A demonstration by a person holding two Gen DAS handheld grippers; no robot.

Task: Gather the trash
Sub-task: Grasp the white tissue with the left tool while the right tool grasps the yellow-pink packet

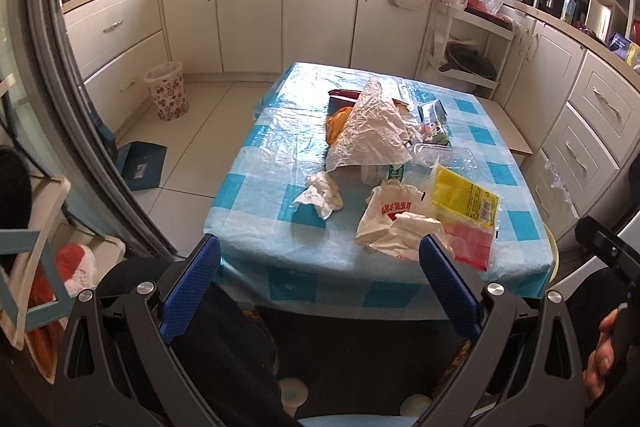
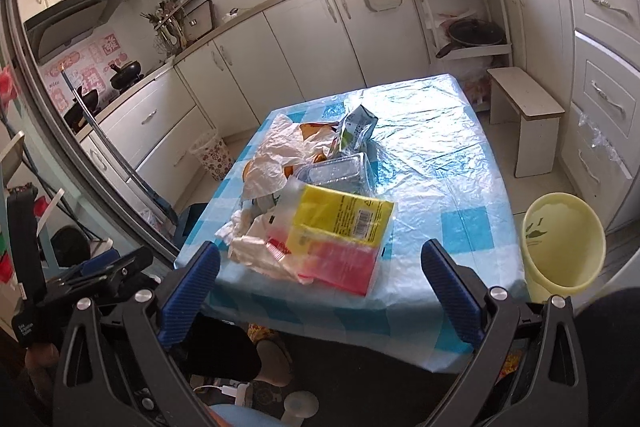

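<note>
Both grippers' ribbed blue jaws gape empty before crinkled plastic wrappers (image 2: 340, 227).

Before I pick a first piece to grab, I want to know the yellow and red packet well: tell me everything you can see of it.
The yellow and red packet is a flat, glossy plastic wrapper, yellow at its far end, translucent red nearest the table edge, with a barcode and small print. It lies tilted atop the trash heap, resting on a crumpled white bag. A clear plastic tray sits just behind it. Neither gripper touches it.
</note>
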